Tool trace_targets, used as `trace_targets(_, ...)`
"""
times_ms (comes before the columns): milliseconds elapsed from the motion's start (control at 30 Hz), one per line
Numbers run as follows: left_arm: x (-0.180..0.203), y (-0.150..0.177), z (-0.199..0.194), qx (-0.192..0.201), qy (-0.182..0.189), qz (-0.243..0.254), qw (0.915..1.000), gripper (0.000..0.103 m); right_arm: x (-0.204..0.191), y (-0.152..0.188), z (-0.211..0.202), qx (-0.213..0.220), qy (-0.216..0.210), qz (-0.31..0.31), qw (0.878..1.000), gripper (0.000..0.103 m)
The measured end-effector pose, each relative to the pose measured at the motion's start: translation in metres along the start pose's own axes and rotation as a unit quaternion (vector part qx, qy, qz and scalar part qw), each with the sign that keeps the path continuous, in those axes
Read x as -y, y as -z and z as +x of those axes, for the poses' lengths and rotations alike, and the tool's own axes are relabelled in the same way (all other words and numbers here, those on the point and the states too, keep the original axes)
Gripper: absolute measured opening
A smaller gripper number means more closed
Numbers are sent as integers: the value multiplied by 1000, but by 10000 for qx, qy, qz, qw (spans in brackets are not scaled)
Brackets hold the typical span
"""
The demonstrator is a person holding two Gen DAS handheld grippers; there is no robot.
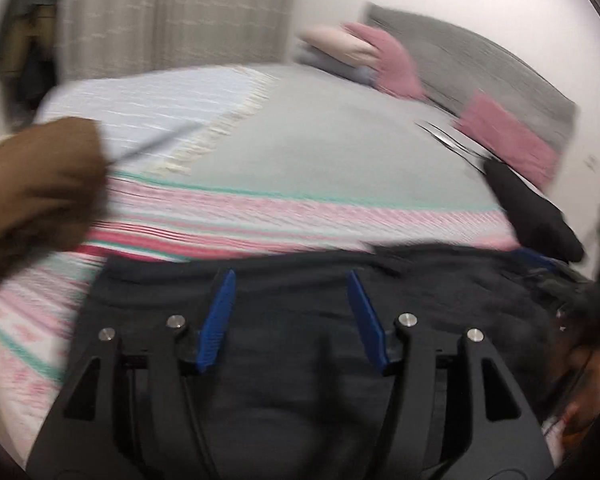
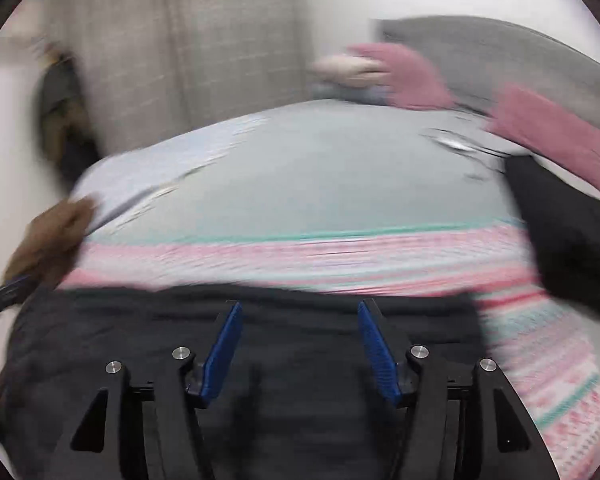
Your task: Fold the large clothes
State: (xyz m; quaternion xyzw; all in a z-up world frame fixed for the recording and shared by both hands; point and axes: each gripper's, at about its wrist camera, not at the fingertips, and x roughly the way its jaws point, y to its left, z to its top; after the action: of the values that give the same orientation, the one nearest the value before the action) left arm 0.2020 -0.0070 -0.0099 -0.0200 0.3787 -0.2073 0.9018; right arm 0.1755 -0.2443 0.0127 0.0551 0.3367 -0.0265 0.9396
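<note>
At the left edge a brown bundled cloth waits unfolded. Across the bottom of both views, your dark navy garment lies on the striped pink-and-teal blanket. Your left gripper and right gripper hang spread, holding nothing; further folds likely remain.

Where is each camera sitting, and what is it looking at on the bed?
Left wrist: sits on the left hand-held gripper, looking past its open blue fingers over the dark garment and across the bed to the pink pillows.
Right wrist: sits on the right hand-held gripper, fingers open, facing the same way.
Both share the dark garment, striped blanket, brown cloth and grey headboard.
</note>
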Motion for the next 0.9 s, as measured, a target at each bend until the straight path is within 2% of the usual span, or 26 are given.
trace_targets(67, 17, 6, 20, -162, -128, 208, 9996, 59, -46, 10, 19, -307, -456, -284, 9981, 61)
trace_targets(133, 17, 14, 50, -498, -511, 424, 9965, 59, -64, 21, 43, -612, -328, -531, 9962, 61)
trace_targets(200, -6, 20, 71, -731, -923, 467, 9919, 55, -59, 29, 63, -895, -66, -648, 9939, 61)
trace_targets(300, -44, 21, 66, -634, -1077, 337, 9916, 51, -2, 29, 77, -957, 340, -144, 9947, 61)
trace_targets(433, -88, 23, 59, -563, -1570, 228, 9857, 51, 79, 27, 79, -941, 926, 324, 9907, 59)
trace_targets(500, -116, 27, 53, -556, -1977, -2, 9787, 51, 120, 32, 75, -962, 1143, 688, 9864, 59)
trace_targets(533, -130, 27, 54, -579, -2070, -146, 9765, 57, 140, 37, 73, -1000, 1254, 898, 9830, 60)
trace_targets(567, -148, 29, 50, -650, -2235, -407, 9717, 61, 158, 43, 72, -1090, 1402, 1124, 9777, 73)
trace_targets(600, -158, 30, 46, -684, -2242, -617, 9702, 62, 173, 48, 69, -1128, 1378, 1377, 9743, 77)
trace_targets(667, -171, 32, 32, -731, -2241, -899, 9677, 62, 186, 53, 57, -1082, 1359, 1577, 9721, 77)
trace_targets(767, -149, 32, 3, -565, -2389, -621, 9674, 63, 177, 44, 30, -798, 1715, 1210, 9745, 79)
trace_targets(833, -129, 33, -15, -411, -2201, -491, 9734, 70, 159, 40, 10, -556, 1618, 1152, 9785, 79)
trace_targets(900, -94, 42, -41, -141, -1743, -436, 9836, 85, 132, 38, -12, -383, 1252, 1203, 9841, 79)
